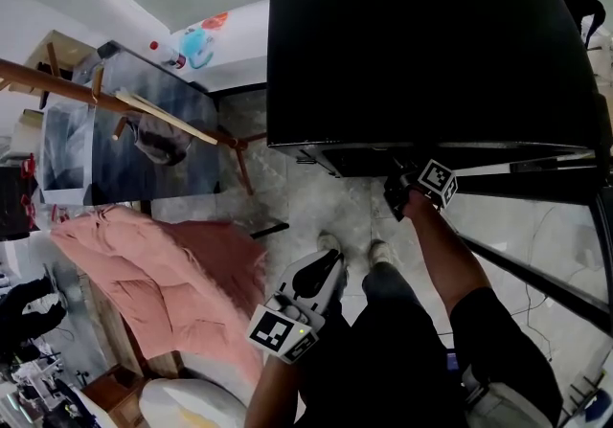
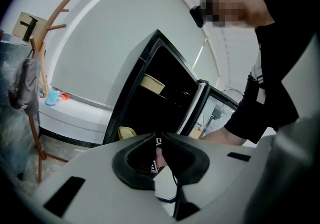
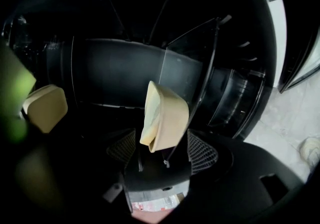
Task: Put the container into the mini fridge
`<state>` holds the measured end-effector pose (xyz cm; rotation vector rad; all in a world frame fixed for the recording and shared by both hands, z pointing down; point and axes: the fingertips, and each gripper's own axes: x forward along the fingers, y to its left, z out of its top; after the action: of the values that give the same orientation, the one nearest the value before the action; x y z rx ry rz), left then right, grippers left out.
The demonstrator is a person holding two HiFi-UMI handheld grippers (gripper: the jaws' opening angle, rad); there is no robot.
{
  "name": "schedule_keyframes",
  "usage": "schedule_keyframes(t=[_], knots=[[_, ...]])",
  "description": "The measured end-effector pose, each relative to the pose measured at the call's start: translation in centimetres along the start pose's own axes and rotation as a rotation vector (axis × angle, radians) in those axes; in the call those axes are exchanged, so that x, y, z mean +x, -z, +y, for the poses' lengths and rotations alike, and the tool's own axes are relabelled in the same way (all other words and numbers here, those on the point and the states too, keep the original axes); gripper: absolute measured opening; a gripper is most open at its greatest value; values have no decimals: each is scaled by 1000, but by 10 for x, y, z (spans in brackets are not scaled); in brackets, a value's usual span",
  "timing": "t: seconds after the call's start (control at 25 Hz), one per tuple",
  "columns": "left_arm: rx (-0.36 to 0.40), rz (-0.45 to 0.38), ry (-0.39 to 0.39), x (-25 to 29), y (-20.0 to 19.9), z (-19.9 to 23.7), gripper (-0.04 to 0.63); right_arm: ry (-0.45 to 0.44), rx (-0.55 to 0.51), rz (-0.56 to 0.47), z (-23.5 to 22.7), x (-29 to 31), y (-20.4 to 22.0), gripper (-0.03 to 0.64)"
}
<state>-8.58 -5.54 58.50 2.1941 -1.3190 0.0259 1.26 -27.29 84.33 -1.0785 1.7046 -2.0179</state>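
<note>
Cream container (image 3: pixel 165 115) | tilted between right tongs (image 3: pixel 162 145), spread wide | left tongs (image 2: pixel 159 142) closed, empty

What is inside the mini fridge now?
In the mini fridge, a cream container stands tipped on edge between the right gripper's open jaws; a second container sits left of it. The dark interior hides anything deeper.

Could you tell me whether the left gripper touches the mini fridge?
Apart. Head view shows the left gripper by the person's legs, floor between it and the mini fridge.
</note>
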Motion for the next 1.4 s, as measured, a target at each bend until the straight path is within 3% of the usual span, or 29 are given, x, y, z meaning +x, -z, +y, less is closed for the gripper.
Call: schedule_keyframes(t=[0.32, 0.48, 0.68, 0.76, 0.96, 1.16, 1.4], knots=[[-2, -15, -28, -9, -13, -13, 49, -16, -59, 53, 18, -43, 17, 318], [7, -42, -37, -15, -34, -24, 49, -34, -263, 139, 60, -83, 45, 314], [30, -80, -61, -16, -66, -38, 49, -96, -606, 213, 125, -137, 70, 244], [48, -96, -63, -16, -82, -45, 49, -138, -694, 211, 154, -156, 72, 244], [143, -162, -53, -25, -126, -65, 49, -276, -853, 158, 234, -206, 81, 210], [186, -267, -57, -39, -161, -74, 49, -276, -1106, 29, 286, -235, 74, 161], [193, -301, -77, -50, -195, -68, 46, -301, -1168, -173, 341, -276, 70, 82]])
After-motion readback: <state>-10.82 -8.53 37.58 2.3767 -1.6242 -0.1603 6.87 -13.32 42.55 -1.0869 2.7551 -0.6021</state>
